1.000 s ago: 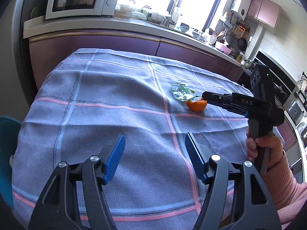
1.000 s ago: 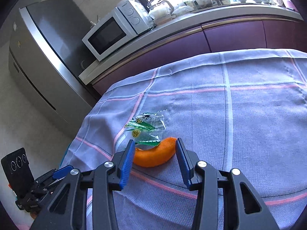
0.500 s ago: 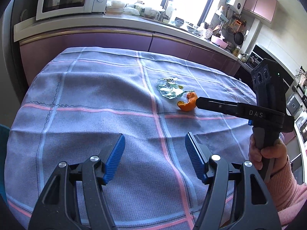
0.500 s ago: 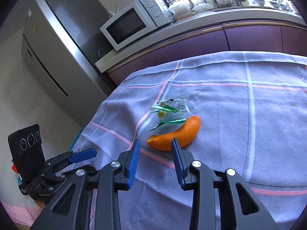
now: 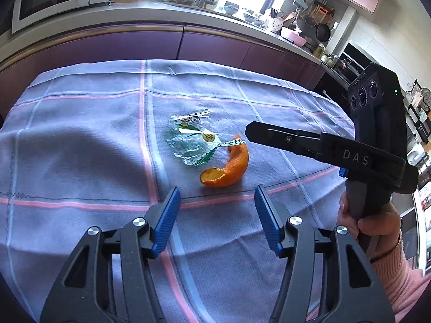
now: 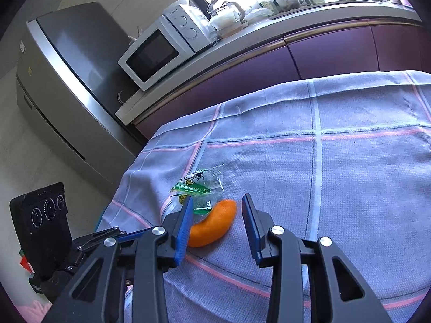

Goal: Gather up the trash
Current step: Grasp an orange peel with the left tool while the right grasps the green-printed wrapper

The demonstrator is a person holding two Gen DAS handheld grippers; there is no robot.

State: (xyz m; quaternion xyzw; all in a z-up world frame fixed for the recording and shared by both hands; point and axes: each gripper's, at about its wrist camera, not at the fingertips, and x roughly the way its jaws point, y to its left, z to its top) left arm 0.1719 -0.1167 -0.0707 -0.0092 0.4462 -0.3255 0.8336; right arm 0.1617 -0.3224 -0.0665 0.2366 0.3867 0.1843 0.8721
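Note:
An orange peel (image 5: 229, 168) lies on the checked tablecloth (image 5: 80, 148), touching a crumpled clear wrapper with green print (image 5: 191, 141). My left gripper (image 5: 216, 204) is open and empty, just short of the peel. My right gripper (image 6: 217, 216) is open, with the peel (image 6: 212, 226) lying between its fingers and the wrapper (image 6: 199, 187) just beyond the left finger. In the left wrist view the right gripper (image 5: 250, 132) reaches in from the right, above the peel. In the right wrist view the left gripper (image 6: 113, 235) shows at lower left.
A kitchen counter (image 5: 161, 16) with purple cabinets runs behind the table, carrying a white microwave (image 6: 159, 51), a kettle (image 6: 226, 13) and jars. A steel fridge (image 6: 67, 86) stands to the left of it. The cloth hangs over the table edge (image 6: 129, 177) near the wrapper.
My left gripper has moved forward and closer to the peel and wrapper. My right gripper has opened wider and now straddles the peel.

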